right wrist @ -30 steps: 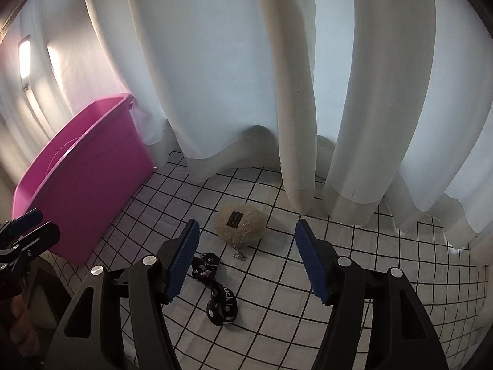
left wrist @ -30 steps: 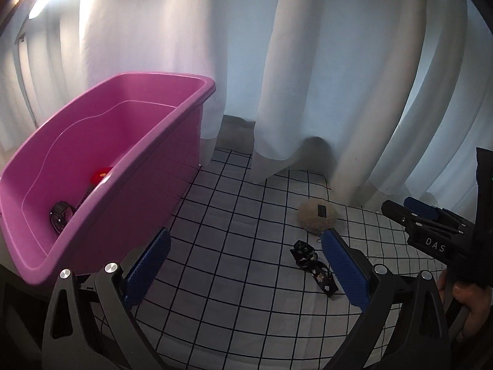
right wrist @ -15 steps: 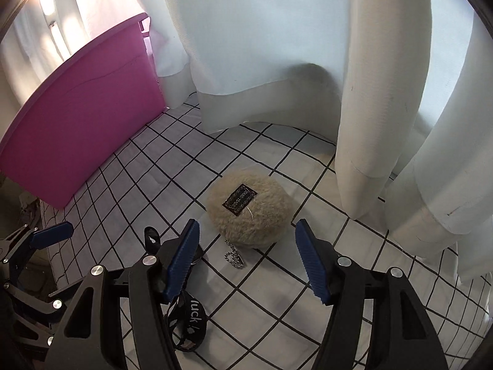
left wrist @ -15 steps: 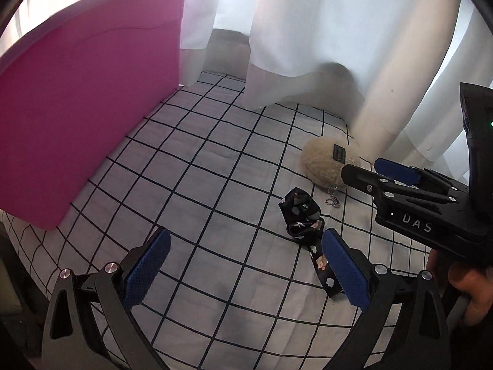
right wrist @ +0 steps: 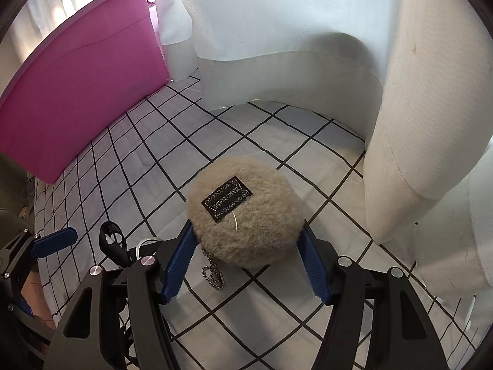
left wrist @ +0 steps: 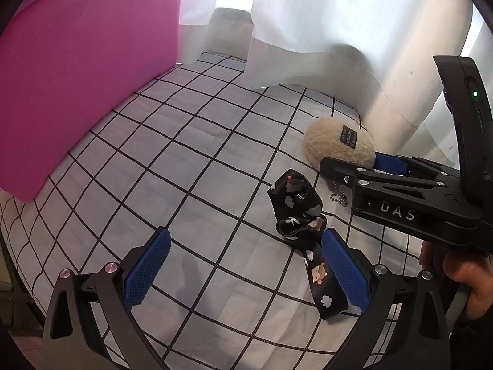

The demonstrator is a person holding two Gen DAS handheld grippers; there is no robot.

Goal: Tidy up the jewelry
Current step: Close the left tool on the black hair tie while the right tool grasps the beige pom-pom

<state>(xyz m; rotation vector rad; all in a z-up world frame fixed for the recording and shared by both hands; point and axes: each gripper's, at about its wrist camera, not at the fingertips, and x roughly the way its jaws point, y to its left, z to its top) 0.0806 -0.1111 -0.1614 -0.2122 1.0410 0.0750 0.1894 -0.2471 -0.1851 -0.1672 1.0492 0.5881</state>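
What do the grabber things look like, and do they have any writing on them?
Both are black plastic with two fingers. The left gripper and right gripper have blue bumpy pads inside the fingers and small round silver screws. The right gripper's side shows white letters "DAS", and a tiny green light glows on the black part above it. A bare hand holds it.

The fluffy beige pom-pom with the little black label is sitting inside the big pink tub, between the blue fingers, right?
Not quite. The fluffy beige pom-pom with the black label lies on the white checked cloth, outside the big pink plastic tub. It is indeed between the open right gripper's blue fingers, as the right wrist view shows.
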